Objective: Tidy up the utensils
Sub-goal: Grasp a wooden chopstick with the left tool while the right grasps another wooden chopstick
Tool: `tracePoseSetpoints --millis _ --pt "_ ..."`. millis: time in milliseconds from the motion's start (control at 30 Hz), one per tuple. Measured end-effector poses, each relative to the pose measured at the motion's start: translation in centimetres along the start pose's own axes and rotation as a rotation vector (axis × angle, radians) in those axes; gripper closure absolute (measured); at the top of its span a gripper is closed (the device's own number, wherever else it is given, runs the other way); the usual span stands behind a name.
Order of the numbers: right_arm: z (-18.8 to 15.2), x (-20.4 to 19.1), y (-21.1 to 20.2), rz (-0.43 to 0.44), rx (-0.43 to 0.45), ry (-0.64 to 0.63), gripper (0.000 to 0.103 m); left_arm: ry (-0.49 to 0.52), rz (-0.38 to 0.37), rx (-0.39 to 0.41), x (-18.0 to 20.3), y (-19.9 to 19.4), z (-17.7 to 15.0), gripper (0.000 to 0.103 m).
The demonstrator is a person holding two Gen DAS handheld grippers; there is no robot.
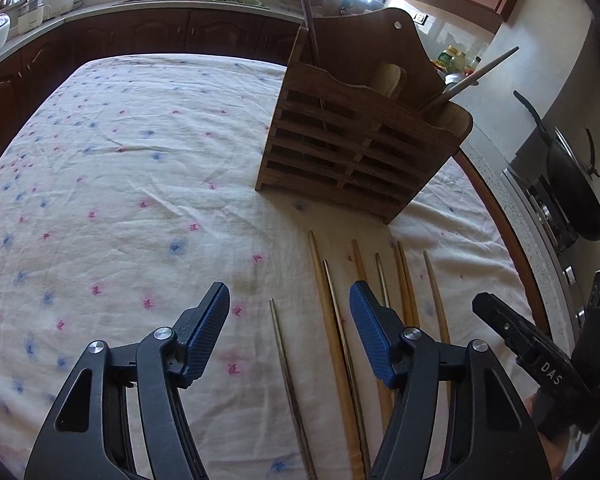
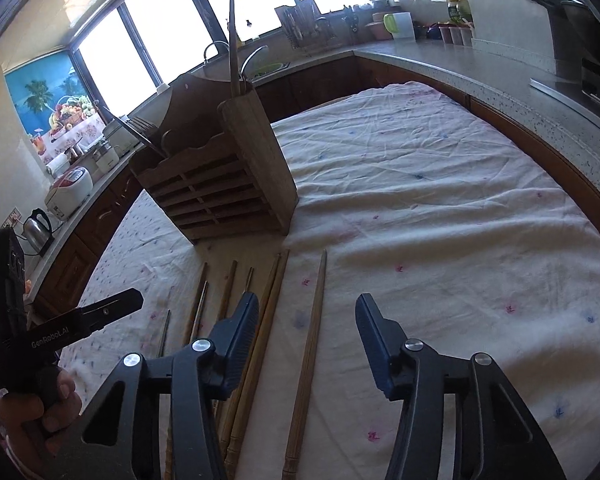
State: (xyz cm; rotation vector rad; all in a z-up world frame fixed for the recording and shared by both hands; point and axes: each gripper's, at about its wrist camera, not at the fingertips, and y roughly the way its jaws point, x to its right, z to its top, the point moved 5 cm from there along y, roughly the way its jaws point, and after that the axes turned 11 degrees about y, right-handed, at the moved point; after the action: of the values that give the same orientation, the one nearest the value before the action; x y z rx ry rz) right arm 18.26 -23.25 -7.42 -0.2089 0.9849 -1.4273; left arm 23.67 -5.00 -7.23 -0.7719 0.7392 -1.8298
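Right gripper [image 1: 512, 332] has "DAS" on its side at 4 o'clock, the left gripper [image 2: 100, 312] reads "GenRobot.AI". Both sets of ribbed blue pads sit part-open, gripping nothing. Slim wooden chopsticks [image 1: 332, 332] lie on the wrinkly floral cloth [image 1: 120, 184], slatted wooden holder [image 1: 360, 136] at 12 o'clock.

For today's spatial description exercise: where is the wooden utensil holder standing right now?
In both wrist views the wooden utensil holder stands upright on the floral tablecloth, just beyond the far tips of the chopsticks lying in a row.

Each tool is black plastic with silver pivot screws and textured blue pads [image 1: 206, 336]. The left tool [image 2: 88, 320] bears white "GenRobot.AI" lettering; the right tool [image 1: 516, 340] reads "DAS".
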Motion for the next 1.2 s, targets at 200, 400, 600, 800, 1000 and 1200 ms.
tracePoseSetpoints --millis 200,400,600,800,1000,1200 --pt "0.4 0.6 2.2 -0.03 -0.048 0.005 0.069 0.034 0.003 -0.053 0.6 3.0 1.2 0.066" --pt "0.7 0.8 3.6 -0.048 -0.069 -0.003 0.073 0.093 0.021 -0.112 1.3 5.6 1.8 0.085" --pt "0.8 0.5 5.6 -0.092 -0.11 -0.039 0.076 0.188 0.075 -0.11 2.3 5.7 1.8 0.087" --pt "0.9 -1.2 7.2 -0.198 -0.086 -0.204 0.077 0.271 0.109 -0.112 3.9 6.2 1.7 0.095" --pt "1.0 -0.9 6.9 -0.178 -0.084 -0.171 0.097 0.163 0.022 -0.079 2.6 4.9 1.4 0.098" --pt "1.6 -1.3 3.8 -0.081 -0.046 -0.093 0.098 0.056 -0.057 -0.002 1.0 0.9 1.5 0.099"
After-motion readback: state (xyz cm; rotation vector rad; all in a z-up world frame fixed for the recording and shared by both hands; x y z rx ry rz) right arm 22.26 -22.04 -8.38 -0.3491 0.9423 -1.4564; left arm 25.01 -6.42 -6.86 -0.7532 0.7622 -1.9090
